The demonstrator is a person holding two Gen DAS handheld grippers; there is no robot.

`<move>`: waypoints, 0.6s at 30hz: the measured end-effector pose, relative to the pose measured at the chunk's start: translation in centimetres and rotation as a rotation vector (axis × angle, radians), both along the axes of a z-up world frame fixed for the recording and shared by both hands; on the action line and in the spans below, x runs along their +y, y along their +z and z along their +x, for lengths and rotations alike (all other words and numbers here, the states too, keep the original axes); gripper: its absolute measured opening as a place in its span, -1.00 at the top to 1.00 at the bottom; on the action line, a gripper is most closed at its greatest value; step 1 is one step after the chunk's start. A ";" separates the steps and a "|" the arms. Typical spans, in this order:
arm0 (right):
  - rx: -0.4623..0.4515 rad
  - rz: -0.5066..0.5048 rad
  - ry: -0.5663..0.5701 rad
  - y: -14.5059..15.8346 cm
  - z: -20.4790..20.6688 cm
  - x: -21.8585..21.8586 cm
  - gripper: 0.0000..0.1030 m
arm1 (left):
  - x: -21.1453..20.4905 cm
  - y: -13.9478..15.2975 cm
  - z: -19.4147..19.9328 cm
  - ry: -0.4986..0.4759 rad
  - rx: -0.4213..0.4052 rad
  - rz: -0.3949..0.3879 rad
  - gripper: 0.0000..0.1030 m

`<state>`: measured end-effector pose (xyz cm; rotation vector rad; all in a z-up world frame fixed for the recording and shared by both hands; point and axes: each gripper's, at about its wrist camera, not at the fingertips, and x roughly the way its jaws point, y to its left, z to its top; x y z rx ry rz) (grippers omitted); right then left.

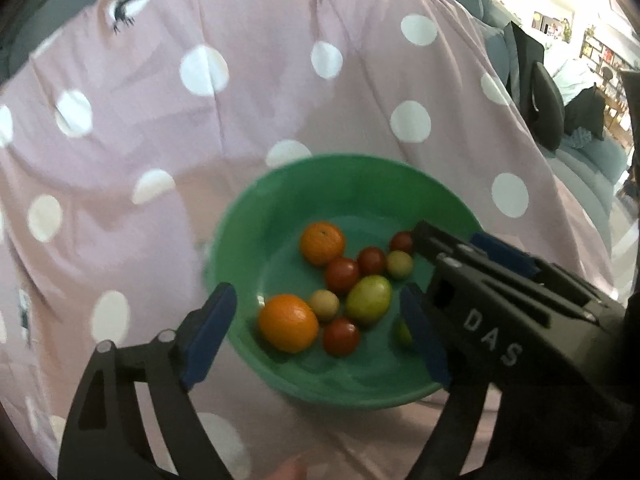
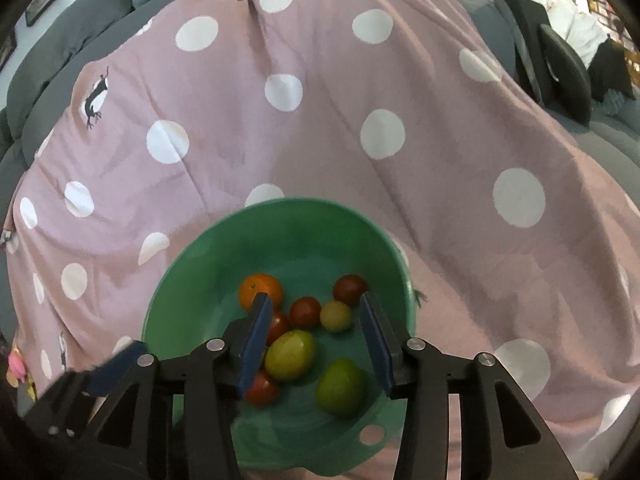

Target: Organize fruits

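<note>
A green bowl [image 1: 240, 220] [image 2: 192, 248] sits on a pink polka-dot cloth and holds several fruits. In it are two oranges [image 1: 322, 242] [image 1: 288, 323], red tomatoes [image 1: 341, 276], small beige fruits [image 1: 400, 264] and a yellow-green fruit [image 1: 368, 300] [image 2: 290, 354]. My left gripper [image 1: 320, 336] hangs open over the bowl's near side, with nothing between its blue pads. My right gripper [image 2: 316, 340] [image 1: 448, 240] reaches in from the right, open above the fruits. A green fruit [image 2: 340, 388] lies below it. Neither gripper's pads press on any fruit.
The pink cloth [image 2: 320, 120] drapes over a grey sofa [image 2: 80, 20]. Dark bags or cushions [image 2: 568, 68] stand at the right. The left gripper's blue finger [image 2: 116, 368] shows at the bowl's left rim in the right wrist view.
</note>
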<state>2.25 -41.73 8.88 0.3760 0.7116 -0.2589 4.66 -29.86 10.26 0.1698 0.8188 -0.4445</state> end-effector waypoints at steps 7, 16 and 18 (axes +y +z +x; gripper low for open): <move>-0.065 0.007 -0.025 1.5 -1.2 -0.2 -0.22 | 1.6 1.7 -0.3 0.014 -0.021 -0.052 -0.75; -0.083 -0.001 -0.037 2.0 -1.7 -0.4 -0.25 | 2.3 1.8 0.0 0.029 0.003 -0.090 -0.75; -0.073 -0.008 -0.045 1.9 -1.6 -0.4 -0.25 | 2.4 1.7 0.0 0.030 0.004 -0.094 -0.75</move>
